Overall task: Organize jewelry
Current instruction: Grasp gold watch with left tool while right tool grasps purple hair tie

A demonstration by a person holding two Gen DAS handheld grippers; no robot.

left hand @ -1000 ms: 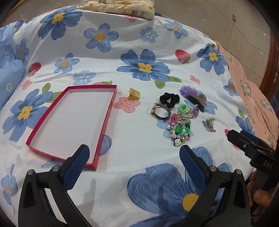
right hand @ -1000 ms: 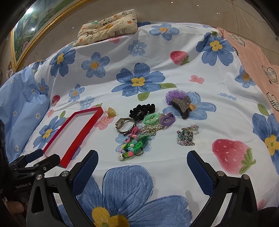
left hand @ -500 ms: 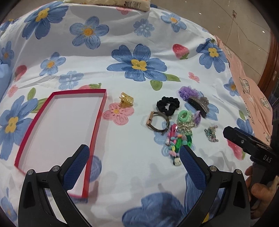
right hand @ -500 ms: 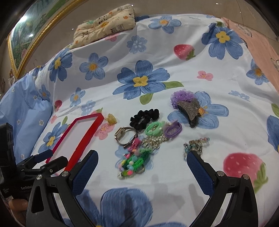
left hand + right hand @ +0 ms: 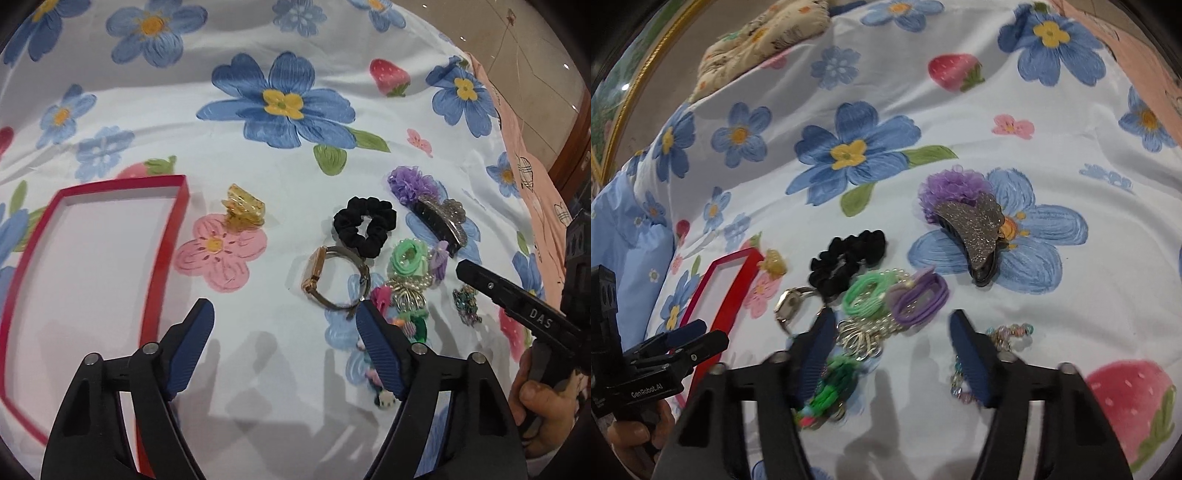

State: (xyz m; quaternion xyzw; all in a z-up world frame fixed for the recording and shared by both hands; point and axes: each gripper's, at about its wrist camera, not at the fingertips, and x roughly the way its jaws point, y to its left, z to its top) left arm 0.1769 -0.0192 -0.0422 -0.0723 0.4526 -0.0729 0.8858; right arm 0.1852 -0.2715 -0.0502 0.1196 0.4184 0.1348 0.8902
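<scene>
While both grippers approached the pile, we kept the red tray [image 5: 92, 295] as our reference. It lay empty on the flowered sheet [image 5: 258, 44], open side up, presumably so that pieces could be dropped in from above.

All jewelry sat to the right of the tray, none inside it. Nearest the tray's far right corner lay the amber claw clip [image 5: 244, 210]. Further right were the gold watch [image 5: 334, 278], resting on its edge, and the black scrunchie [image 5: 364, 225] touching the watch band. Beyond them lay the glitter claw clip [image 5: 975, 230] on a purple scrunchie [image 5: 951, 188], well apart from the tray.

The left gripper [image 5: 286, 341] had just been closing; its jaws stood partly open and empty, above bare sheet just short of the watch. The right gripper [image 5: 892, 349] had also just been closing, to roughly half width. We saw the silver keyring cluster [image 5: 860, 338] lying between its jaws, not yet pinched.

We read "DAS" on one gripper's side and "GenRobot.AI" on the other's.
</scene>
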